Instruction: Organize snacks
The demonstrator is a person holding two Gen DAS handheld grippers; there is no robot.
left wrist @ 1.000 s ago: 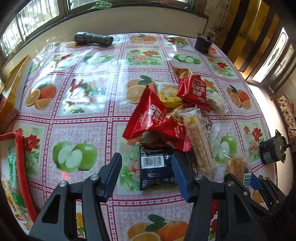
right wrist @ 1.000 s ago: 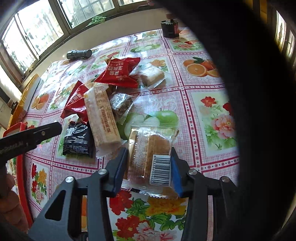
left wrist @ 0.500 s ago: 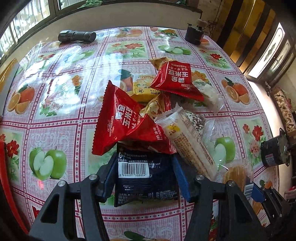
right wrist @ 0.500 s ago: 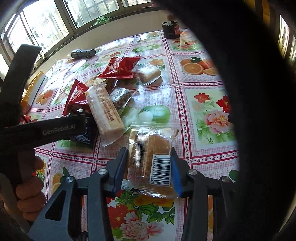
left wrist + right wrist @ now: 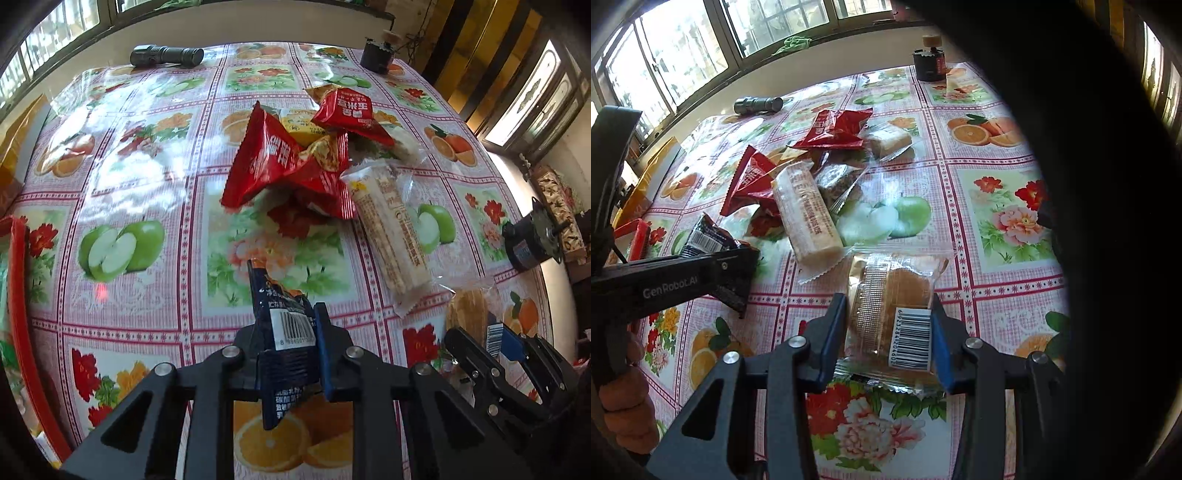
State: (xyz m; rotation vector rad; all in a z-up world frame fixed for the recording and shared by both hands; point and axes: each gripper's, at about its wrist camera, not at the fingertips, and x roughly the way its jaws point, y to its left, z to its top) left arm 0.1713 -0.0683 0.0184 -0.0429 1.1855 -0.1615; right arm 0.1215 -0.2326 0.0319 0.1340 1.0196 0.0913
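Observation:
My left gripper (image 5: 287,315) is closing its jaws on a dark blue snack packet (image 5: 271,291) with a barcode; the pads pinch it and it stands crumpled above the fruit-print tablecloth (image 5: 147,173). From the right wrist view that packet (image 5: 705,236) pokes out past the left gripper (image 5: 738,273). My right gripper (image 5: 888,314) is shut on a clear-wrapped cake (image 5: 897,291) with a barcode label. Loose snacks lie in a pile behind: red packets (image 5: 269,158) and a long pale rice bar (image 5: 388,229).
A black torch (image 5: 166,55) and a dark can (image 5: 376,55) sit at the table's far edge. A red tray rim (image 5: 22,295) lies at the left, a small motor (image 5: 532,240) at the right edge. A person's hand (image 5: 624,406) holds the left gripper.
The left gripper slid around the dark packet, then closed on it and drew it away from the red packets. The right gripper keeps its hold on the cake.

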